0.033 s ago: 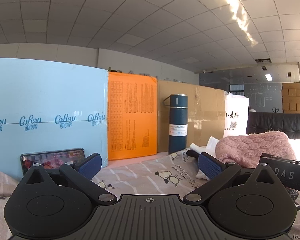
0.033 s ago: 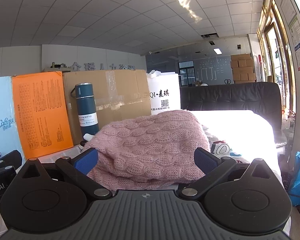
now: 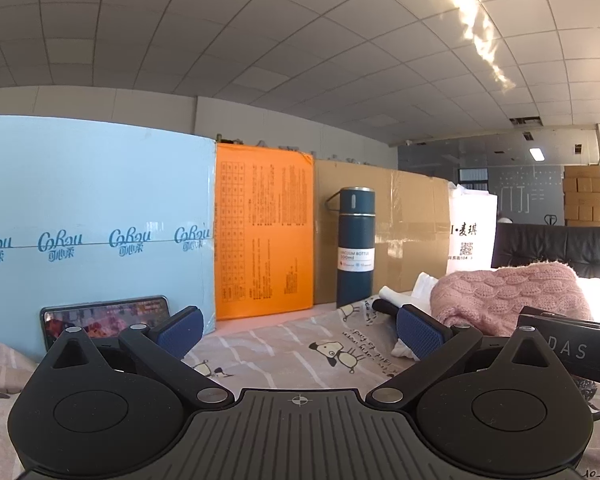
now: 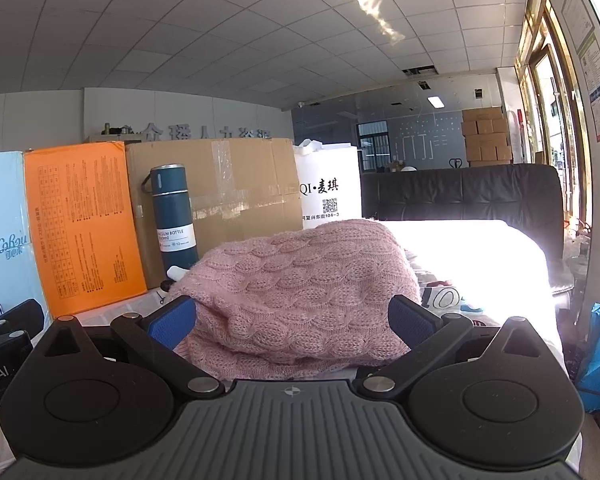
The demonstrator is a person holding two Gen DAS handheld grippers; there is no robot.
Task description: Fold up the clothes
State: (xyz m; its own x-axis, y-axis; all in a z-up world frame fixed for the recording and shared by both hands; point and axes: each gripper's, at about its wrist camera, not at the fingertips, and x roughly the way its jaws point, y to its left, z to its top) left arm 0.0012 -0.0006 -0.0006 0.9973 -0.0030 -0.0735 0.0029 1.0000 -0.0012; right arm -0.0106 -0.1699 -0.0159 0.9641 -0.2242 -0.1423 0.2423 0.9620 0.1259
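Note:
A pink cable-knit sweater (image 4: 300, 292) lies bunched in a heap on the table, right in front of my right gripper (image 4: 292, 320), whose jaws are wide open on either side of the heap's near edge. The sweater also shows at the right of the left wrist view (image 3: 508, 296). My left gripper (image 3: 298, 332) is open and empty above the dog-print cloth (image 3: 300, 344) that covers the table. A white garment (image 3: 416, 292) lies partly under the sweater.
A dark blue vacuum bottle (image 3: 355, 248) stands at the back against a cardboard box (image 3: 412, 224). A light blue box (image 3: 92, 232), an orange box (image 3: 264, 232) and a white bag (image 3: 470, 236) line the back. A phone (image 3: 104, 316) leans at the left. A black sofa (image 4: 460, 192) stands behind.

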